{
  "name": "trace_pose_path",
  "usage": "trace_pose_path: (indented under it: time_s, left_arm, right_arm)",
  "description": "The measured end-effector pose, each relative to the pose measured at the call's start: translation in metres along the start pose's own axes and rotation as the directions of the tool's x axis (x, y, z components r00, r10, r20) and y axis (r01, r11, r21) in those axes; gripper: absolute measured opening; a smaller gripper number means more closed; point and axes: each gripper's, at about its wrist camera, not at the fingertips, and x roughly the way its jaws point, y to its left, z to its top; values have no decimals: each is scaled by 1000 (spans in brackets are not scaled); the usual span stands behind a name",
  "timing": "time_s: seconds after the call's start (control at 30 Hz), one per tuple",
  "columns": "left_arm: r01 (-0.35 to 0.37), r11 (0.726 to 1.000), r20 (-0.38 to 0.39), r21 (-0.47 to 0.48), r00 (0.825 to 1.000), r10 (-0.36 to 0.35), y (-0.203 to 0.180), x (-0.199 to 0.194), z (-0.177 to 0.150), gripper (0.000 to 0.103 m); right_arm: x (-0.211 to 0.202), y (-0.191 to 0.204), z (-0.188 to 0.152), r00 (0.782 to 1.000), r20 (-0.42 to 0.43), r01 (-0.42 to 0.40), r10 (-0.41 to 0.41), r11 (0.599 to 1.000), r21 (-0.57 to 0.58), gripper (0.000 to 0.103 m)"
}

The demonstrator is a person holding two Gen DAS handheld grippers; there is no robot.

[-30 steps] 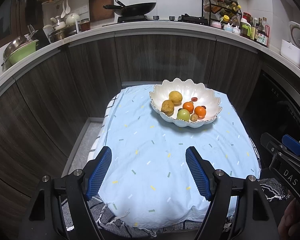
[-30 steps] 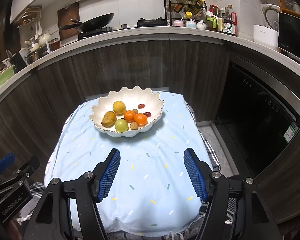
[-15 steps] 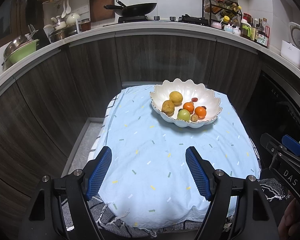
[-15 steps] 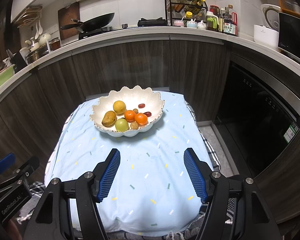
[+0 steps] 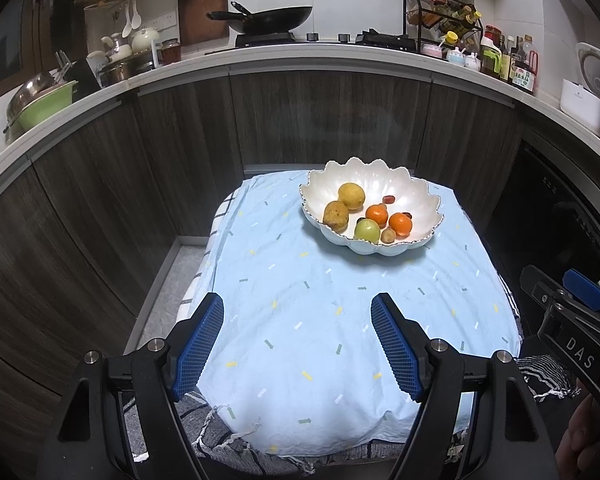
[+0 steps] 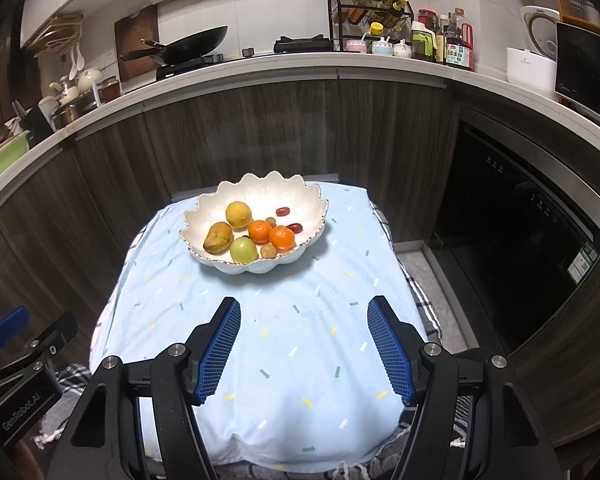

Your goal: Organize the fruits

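A white scalloped bowl point(image 5: 414, 196) point(image 6: 300, 200) stands at the far end of a table under a light blue cloth point(image 5: 320, 320) point(image 6: 300, 332). In it lie a yellow fruit point(image 5: 351, 196), a brownish fruit point(image 5: 335, 216), two oranges point(image 5: 377, 216) point(image 5: 401, 224), a green fruit point(image 5: 367, 230) and small dark red and brown fruits point(image 6: 283, 211). My left gripper point(image 5: 298, 320) is open and empty over the near part of the cloth. My right gripper point(image 6: 304, 320) is open and empty, also short of the bowl.
Dark wood cabinets point(image 5: 328, 120) close in behind and to the left of the table. A black appliance front point(image 6: 520, 232) stands to the right. The counter above holds a wok point(image 5: 268, 18), bottles point(image 6: 444, 46) and dishes.
Both views have barely shifted; the bowl has drifted slightly. Both grippers stay open and empty.
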Motion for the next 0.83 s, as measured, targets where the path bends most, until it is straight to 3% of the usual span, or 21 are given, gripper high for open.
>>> trace_pose_path:
  time_s: [0.83]
  left_arm:
    - [8,1000,-16,1,1000,-8,1,5,-3,76]
  right_arm:
    - [2,-1,-2,1000,-13,-3,3,1000,6,67]
